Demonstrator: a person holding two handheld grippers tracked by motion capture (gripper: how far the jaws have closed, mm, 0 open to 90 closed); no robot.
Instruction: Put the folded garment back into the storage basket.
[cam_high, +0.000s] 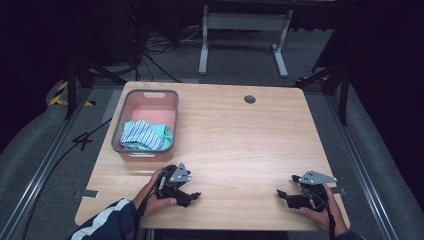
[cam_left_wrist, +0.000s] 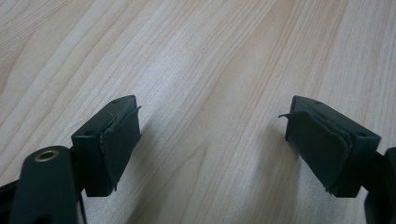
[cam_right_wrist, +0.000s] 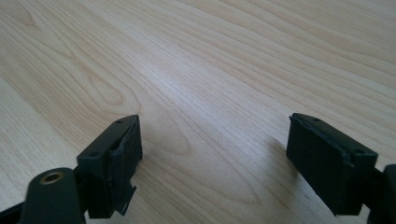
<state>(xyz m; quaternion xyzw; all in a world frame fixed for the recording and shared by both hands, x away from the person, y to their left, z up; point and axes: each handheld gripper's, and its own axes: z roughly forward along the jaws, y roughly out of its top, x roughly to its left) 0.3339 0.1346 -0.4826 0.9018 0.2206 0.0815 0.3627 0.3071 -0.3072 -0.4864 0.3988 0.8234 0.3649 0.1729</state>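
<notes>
Table (cam_high: 240, 135), light wood grain, takes up most of the high view; a small dark round grommet (cam_high: 250, 99) sits near its far edge, right of centre. Pink basket (cam_high: 130, 125) with a grey rim stands on the far-left part of the table, upright. Inside it, bunched against the near wall, lies a striped blue-and-white cloth (cam_high: 141, 135) over a teal cloth (cam_high: 166, 134); both lie wholly within the basket.

Left gripper (cam_high: 189, 196) rests on the table at the near edge, just near of the basket and apart from it, held by the person's left hand (cam_high: 152, 195), a dark sleeve with white stripes behind it. Its jaws stand wide apart with bare wood between them; the pads (cam_left_wrist: 116, 140) look frayed at the edges.

Right gripper (cam_high: 286, 195) rests at the near right, well apart from the left one, in the right hand (cam_high: 322, 212). Jaws likewise spread wide, nothing between them.
</notes>
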